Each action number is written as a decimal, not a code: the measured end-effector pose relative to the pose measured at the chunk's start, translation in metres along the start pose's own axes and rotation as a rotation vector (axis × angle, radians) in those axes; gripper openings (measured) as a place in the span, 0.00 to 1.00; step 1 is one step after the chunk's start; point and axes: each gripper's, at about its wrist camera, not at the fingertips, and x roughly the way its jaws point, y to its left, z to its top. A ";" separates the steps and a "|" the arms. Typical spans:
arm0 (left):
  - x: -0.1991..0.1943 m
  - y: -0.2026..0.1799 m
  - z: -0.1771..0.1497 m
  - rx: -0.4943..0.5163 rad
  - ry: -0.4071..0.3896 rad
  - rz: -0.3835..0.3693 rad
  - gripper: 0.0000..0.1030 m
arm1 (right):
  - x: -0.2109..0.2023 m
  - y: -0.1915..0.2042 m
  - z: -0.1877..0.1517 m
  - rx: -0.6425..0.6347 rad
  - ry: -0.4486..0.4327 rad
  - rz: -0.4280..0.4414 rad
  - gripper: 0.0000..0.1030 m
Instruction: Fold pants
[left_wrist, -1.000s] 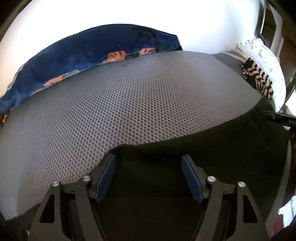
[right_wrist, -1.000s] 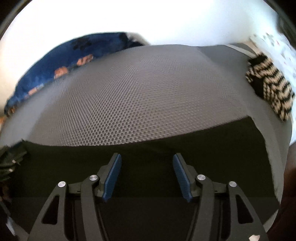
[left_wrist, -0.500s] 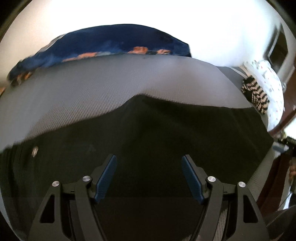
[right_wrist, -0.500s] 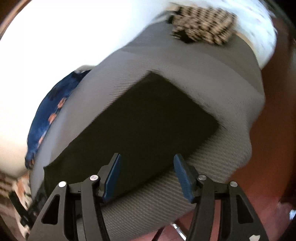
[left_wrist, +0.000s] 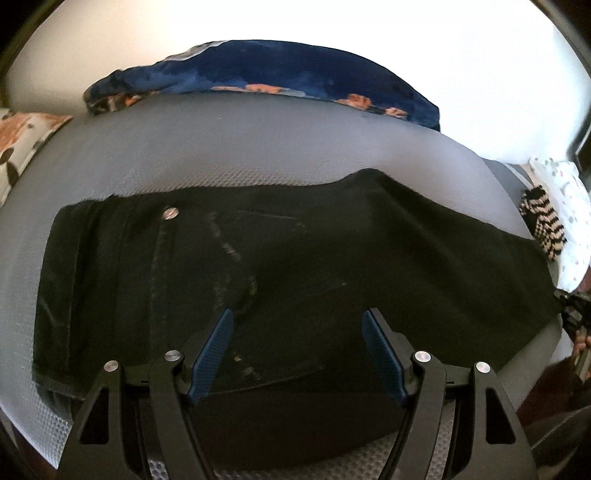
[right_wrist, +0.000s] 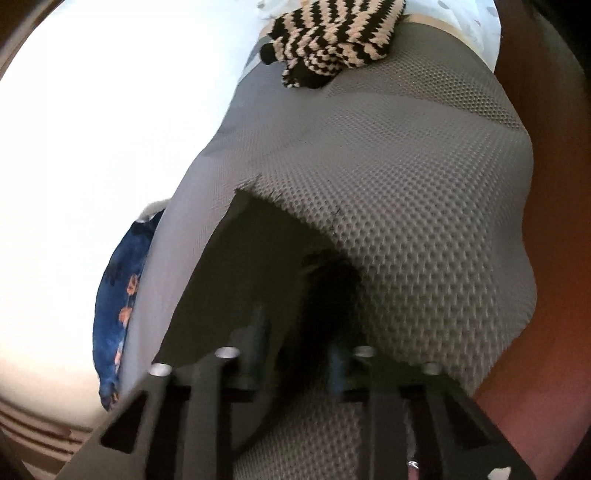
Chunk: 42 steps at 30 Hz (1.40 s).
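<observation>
Right gripper (right_wrist: 301, 354) closing on pants (left_wrist: 295, 266) hem; left gripper (left_wrist: 297, 352) held open, empty. Hem to be pinched fully before lifting off mattress (left_wrist: 258, 147).

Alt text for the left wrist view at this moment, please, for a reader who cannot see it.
Black pants lie spread flat across a grey honeycomb-textured mat, waistband button to the left, with the open left gripper poised above their near edge, nothing between its blue pads. A blue blanket with orange patches lies behind, a black-and-cream striped knit at right.

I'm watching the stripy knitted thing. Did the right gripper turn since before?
Yes. The right gripper rolled: the striped knit, earlier at the view's right edge, now sits at the top.
</observation>
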 end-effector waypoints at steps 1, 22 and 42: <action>0.002 0.001 0.000 -0.003 -0.001 0.003 0.71 | 0.001 0.000 0.001 0.009 0.003 0.006 0.11; -0.076 0.047 0.022 -0.026 -0.152 -0.008 0.71 | 0.062 0.291 -0.140 -0.608 0.294 0.290 0.08; -0.075 0.031 0.022 0.015 -0.098 -0.164 0.71 | 0.099 0.289 -0.312 -1.061 0.587 0.186 0.12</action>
